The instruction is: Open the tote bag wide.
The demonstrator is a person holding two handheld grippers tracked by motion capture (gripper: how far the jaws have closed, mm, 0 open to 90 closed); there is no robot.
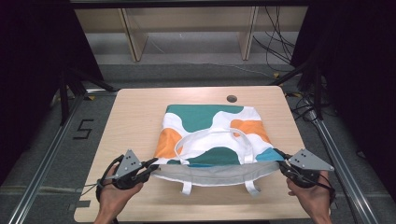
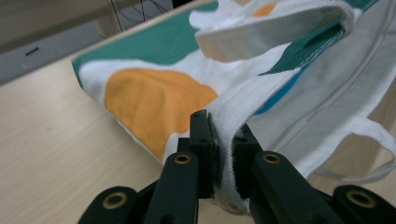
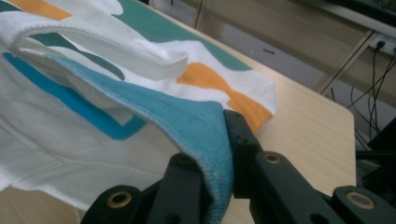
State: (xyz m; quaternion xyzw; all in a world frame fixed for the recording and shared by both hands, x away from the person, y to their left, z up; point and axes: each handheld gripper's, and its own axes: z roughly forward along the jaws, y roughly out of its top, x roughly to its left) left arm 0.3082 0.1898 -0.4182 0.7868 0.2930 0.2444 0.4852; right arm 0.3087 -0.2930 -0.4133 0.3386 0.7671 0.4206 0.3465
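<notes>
Light wooden table (image 1: 130,116) is partly covered by a patterned tote bag (image 1: 210,126), its rim clamped by left gripper (image 1: 148,168) and right gripper (image 1: 281,164).

Tote bag (image 1: 212,133): white, green, orange, blue patches; table (image 1: 130,121) light wood.

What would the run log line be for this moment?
tote bag on table | left hand-held gripper shut on rim | right hand-held gripper shut on rim

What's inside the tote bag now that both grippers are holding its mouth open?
Through the tote bag's open mouth, held by the left gripper and right gripper, only its pale grey lining shows. Nothing sits there; deeper inside is covered by the top panel.
</notes>
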